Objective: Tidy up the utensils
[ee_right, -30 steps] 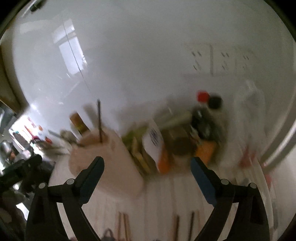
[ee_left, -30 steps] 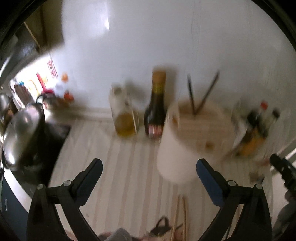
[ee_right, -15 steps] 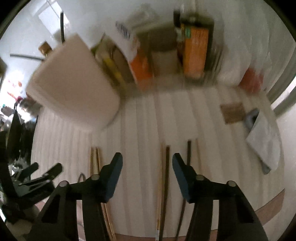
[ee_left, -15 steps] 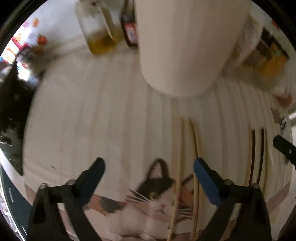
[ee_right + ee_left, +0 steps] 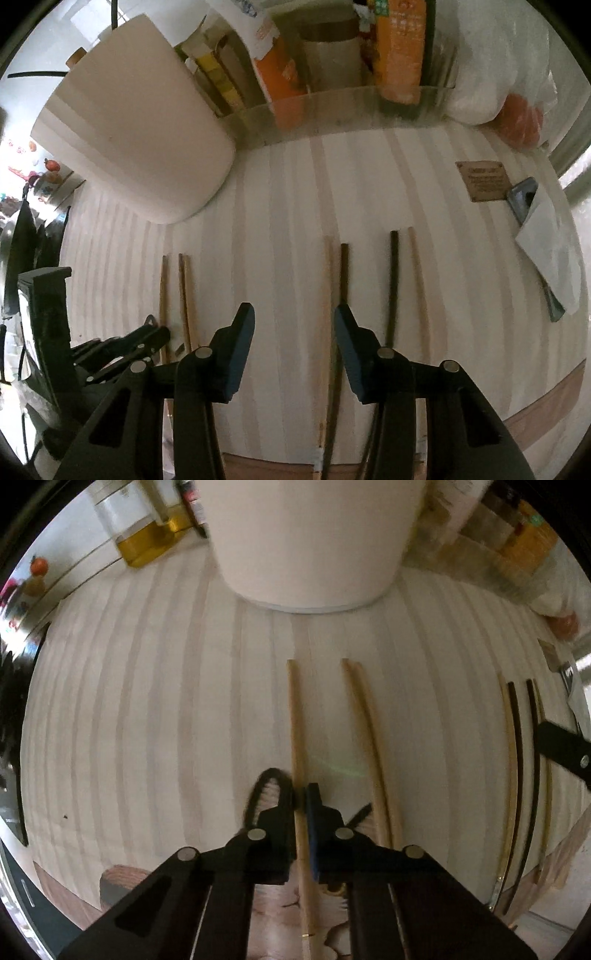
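A light chopstick (image 5: 297,738) lies clamped between the left hand-held gripper (image 5: 300,800) fingers.

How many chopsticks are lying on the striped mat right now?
7. One pale wooden chopstick clamped in the left gripper, two pale ones touching beside it; further right, pale, dark, dark, pale side by side. Others may be hidden.

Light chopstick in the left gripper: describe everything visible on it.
The light chopstick is a slim pale stick, bamboo or wood by its look, with a thin gold band near its near end. It lies flat on the striped mat, running lengthwise toward the white utensil holder without reaching it. The left gripper is shut on it partway along. A pair of similar light chopsticks lies apart to its right.
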Demonstrator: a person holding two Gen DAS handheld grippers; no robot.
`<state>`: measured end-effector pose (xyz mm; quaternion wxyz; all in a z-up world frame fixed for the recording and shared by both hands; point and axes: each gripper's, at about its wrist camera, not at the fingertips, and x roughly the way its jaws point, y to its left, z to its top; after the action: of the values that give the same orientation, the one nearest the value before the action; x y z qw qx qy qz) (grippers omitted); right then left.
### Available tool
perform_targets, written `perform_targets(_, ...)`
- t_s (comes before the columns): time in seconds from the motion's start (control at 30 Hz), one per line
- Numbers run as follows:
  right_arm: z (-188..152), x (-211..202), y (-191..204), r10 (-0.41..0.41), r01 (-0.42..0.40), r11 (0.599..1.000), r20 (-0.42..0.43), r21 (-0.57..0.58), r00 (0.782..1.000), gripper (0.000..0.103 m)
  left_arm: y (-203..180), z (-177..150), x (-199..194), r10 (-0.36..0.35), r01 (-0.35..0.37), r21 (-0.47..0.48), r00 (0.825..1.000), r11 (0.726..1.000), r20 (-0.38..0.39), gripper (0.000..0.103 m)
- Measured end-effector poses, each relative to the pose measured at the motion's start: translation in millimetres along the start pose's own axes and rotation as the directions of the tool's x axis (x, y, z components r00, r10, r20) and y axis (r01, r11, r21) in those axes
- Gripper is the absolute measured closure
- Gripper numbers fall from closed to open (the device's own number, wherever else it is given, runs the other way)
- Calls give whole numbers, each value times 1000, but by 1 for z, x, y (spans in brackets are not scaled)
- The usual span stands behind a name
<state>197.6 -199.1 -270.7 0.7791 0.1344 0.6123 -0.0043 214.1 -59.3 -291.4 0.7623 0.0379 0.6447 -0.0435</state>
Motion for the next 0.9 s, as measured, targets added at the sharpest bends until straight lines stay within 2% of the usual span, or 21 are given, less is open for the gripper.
perform_targets(0.2,-1,32,38,82,-86,996,-89,-38,993,56,30,-5,-4,35,-35,-65,999,997,-3,98)
perform_targets(0.33,-3,54,67,95,-110,989,-147,-98,985,60,36,-11,-9,39,-38,-82,999,996,1,98)
perform_targets(0.4,-4,65,78,83,-107,985,-172,-133,982,70,37,-12,-12,38,-37,-86,999,996,6,98)
perform_targets(0.47,-6,75,83,49,-80,984,-191,-160,980,84,39,-8,-11,35,-34,-93,999,995,7,98)
perform_targets(0.57,-8,79,86,29,-65,981,-191,-182,981,91,54,-6,-7,25,-24,-104,1000,994,6,98)
perform_targets(0.6,-8,79,87,-29,-12,977,-189,-212,982,100,68,-3,-10,24,-23,-106,1000,994,5,98)
perform_targets(0.63,-8,81,86,-47,3,975,-193,-222,980,103,70,-2,-11,25,-24,-106,1000,994,6,98)
perform_targets(0.67,-8,80,85,-40,-4,975,-191,-224,981,103,70,0,-12,23,-22,-105,1000,994,6,98)
perform_targets(0.77,-7,75,78,-84,38,972,-191,-233,978,103,74,0,-11,14,-13,-111,1000,994,7,98)
perform_targets(0.9,-1,65,70,96,-122,985,-201,-125,975,103,76,1,-11,8,-7,-111,1000,994,6,98)
